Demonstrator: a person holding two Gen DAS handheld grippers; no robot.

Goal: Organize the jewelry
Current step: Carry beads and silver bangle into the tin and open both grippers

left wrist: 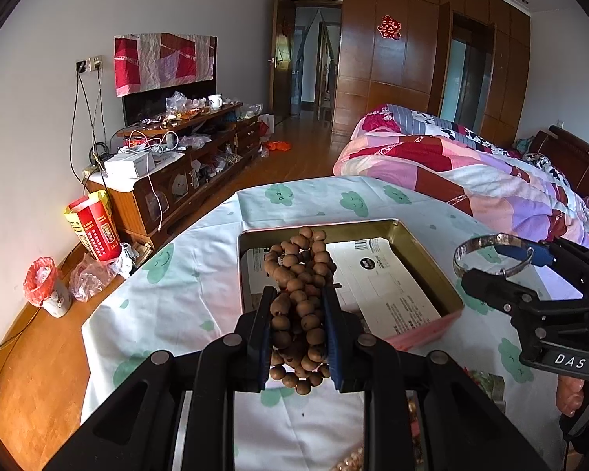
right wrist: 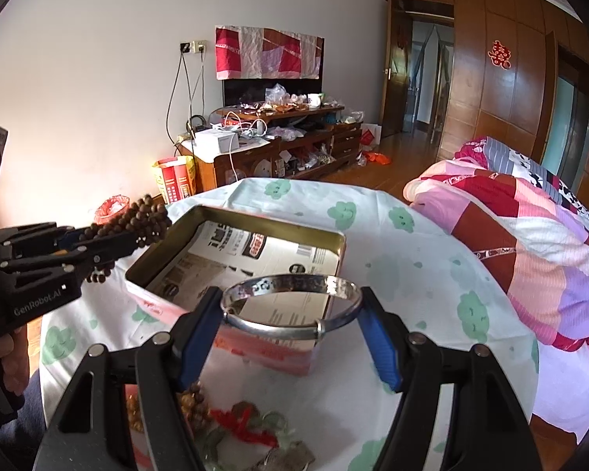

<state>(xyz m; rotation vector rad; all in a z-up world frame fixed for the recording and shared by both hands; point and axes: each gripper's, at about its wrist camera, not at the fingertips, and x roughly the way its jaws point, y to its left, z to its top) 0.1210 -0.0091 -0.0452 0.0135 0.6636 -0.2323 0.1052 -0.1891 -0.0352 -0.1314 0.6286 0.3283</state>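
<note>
The left gripper [left wrist: 297,316] is clamped on a bundled string of brown wooden prayer beads [left wrist: 300,298], the blue-padded fingers [left wrist: 262,337] pressing the bundle from both sides; loops of beads stick out ahead of the fingertips and hang below the pads. Directly ahead of and beneath this gripper sits an open rectangular tin box [left wrist: 432,261] with a gold-coloured inner wall, its floor lined with printed paper [left wrist: 377,286]; the bead bundle is held above the near left portion of the box, not touching it. The right gripper [right wrist: 290,324] grasps a silver bangle [right wrist: 290,306], held flat with one blue pad [right wrist: 379,347] against each outer side of the ring, the jaws spread wide to span it. The bangle is held in the air just short of the tin box's near wall [right wrist: 255,347], which lies straight ahead of this gripper. Below and behind the right gripper's fingertips, on the cloud-patterned tablecloth [right wrist: 412,251], lies a small heap of remaining jewelry: amber-coloured beads [right wrist: 194,404], a red cord [right wrist: 243,426] with pale green stones and a metal pendant. In the right wrist view the left gripper appears at the far left, beads projecting toward the box's left corner. A quilted bed [right wrist: 530,243] stands to the right of the table.
</note>
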